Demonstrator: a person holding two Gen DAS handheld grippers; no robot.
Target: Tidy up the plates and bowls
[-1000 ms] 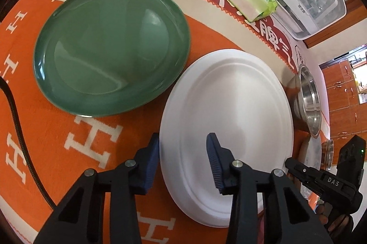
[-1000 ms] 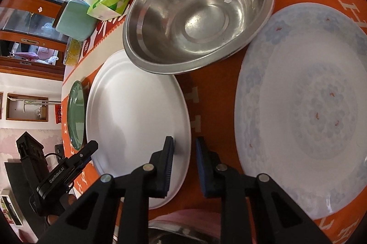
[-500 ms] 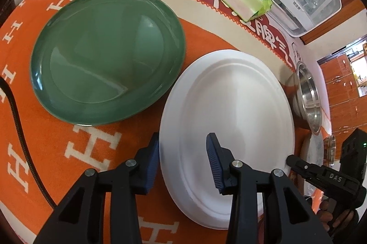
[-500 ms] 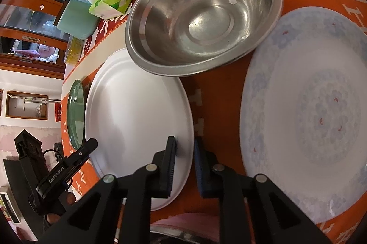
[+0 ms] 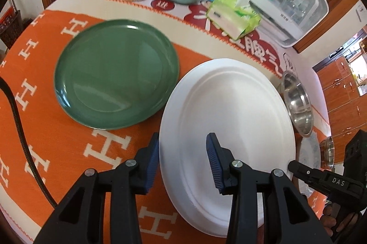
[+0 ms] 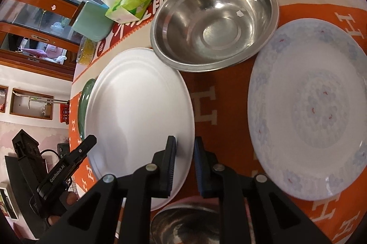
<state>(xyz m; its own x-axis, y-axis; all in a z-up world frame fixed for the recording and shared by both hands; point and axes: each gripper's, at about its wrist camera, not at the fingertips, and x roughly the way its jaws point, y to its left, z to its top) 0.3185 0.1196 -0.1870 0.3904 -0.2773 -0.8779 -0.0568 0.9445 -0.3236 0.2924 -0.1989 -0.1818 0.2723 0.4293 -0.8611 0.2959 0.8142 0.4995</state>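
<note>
White plate [image 5: 229, 111] — stiff, smooth, probably light; take it at the rim. Right gripper [image 6: 185, 163] jaws clamp its near rim. Left gripper [image 5: 182, 163] jaws straddle the opposite rim, apparently gripping it.

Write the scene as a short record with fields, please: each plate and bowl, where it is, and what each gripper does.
white plate: held at two opposite rim edges
left gripper: jaws straddle the white plate's rim
right gripper: shut on white plate rim
green plate: on the orange cloth, beside the white plate
steel bowl: behind the white plate, empty
floral plate: flat on the cloth, on the right-gripper side
</note>
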